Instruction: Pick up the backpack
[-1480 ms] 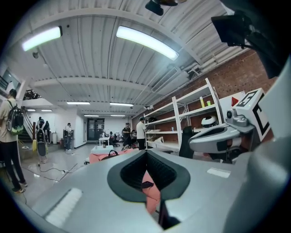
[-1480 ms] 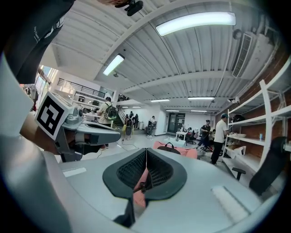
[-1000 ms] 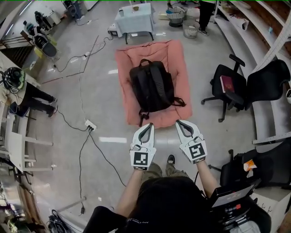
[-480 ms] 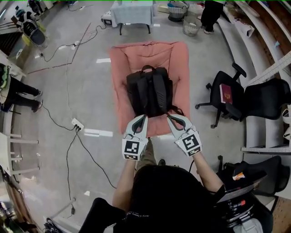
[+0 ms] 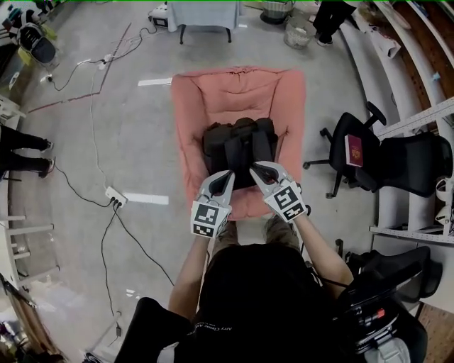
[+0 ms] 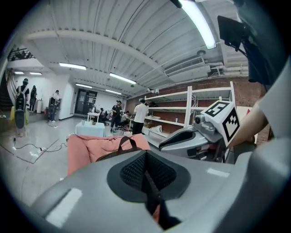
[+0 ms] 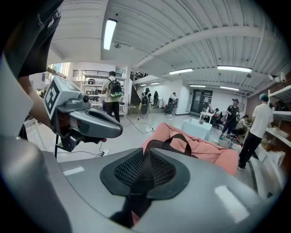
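Note:
A black backpack (image 5: pixel 240 145) lies straps-up on a pink cushion (image 5: pixel 241 99) on the floor, its carry handle (image 7: pixel 175 139) at the far end. My left gripper (image 5: pixel 224 177) reaches its near left edge, jaws shut and empty. My right gripper (image 5: pixel 257 169) hovers over the near right edge by a strap. Its jaws have just been opening and stand slightly apart, with nothing pinched between them. In the left gripper view the backpack (image 6: pixel 119 150) shows beyond the left gripper (image 6: pixel 146 157). In the right gripper view it shows dark through the right gripper (image 7: pixel 148 157).
A black office chair (image 5: pixel 333 152) with a red book (image 5: pixel 353 147) stands right of the cushion. More chairs and shelves line the right side. A power strip (image 5: pixel 113 197) and cables lie on the floor at left. A covered table (image 5: pixel 202 14) and several people are at the back.
The person has stepped up to the cushion. Both grippers have moved forward and down, from short of the cushion to the backpack's near edge.

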Demonstrator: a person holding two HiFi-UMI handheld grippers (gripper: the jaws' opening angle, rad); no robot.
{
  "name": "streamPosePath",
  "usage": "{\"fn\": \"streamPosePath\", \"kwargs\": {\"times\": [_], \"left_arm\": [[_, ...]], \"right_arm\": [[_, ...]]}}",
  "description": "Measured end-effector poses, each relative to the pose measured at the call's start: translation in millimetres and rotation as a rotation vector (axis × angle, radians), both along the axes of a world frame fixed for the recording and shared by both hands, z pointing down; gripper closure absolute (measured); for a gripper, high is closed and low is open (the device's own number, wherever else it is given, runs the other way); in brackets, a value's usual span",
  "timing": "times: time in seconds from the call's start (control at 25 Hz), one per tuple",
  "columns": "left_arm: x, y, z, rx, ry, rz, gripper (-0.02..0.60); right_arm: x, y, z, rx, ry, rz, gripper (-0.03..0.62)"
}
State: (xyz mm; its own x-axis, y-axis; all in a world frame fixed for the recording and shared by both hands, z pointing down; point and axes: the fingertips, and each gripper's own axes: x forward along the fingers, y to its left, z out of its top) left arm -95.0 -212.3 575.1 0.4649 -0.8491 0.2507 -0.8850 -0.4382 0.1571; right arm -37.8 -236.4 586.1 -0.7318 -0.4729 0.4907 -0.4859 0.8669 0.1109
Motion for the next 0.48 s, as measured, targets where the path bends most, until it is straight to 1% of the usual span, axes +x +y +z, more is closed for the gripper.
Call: {"fn": "streamPosePath", "kwargs": {"times": [0.16, 0.24, 0.36, 0.48], "left_arm": [[-7, -16, 16, -0.046, -0.009, -0.002, 0.58], [-16, -20, 21, -0.056, -0.03, -0.015, 0.58], [-27, -25, 22, -0.062, -0.043, -0.061, 0.58], [-36, -21, 17, -0.058, -0.043, -0.122, 0.58]], "right_arm": [[1, -39, 35, -0.077, 0.03, 0.017, 0.53], [-5, -51, 54, -0.104, 0.049, -0.005, 0.524], [-13, -73, 81, -0.136, 0.066, -0.052, 0.498], [-17, -92, 105, -0.166, 0.092, -0.066, 0.472]]}}
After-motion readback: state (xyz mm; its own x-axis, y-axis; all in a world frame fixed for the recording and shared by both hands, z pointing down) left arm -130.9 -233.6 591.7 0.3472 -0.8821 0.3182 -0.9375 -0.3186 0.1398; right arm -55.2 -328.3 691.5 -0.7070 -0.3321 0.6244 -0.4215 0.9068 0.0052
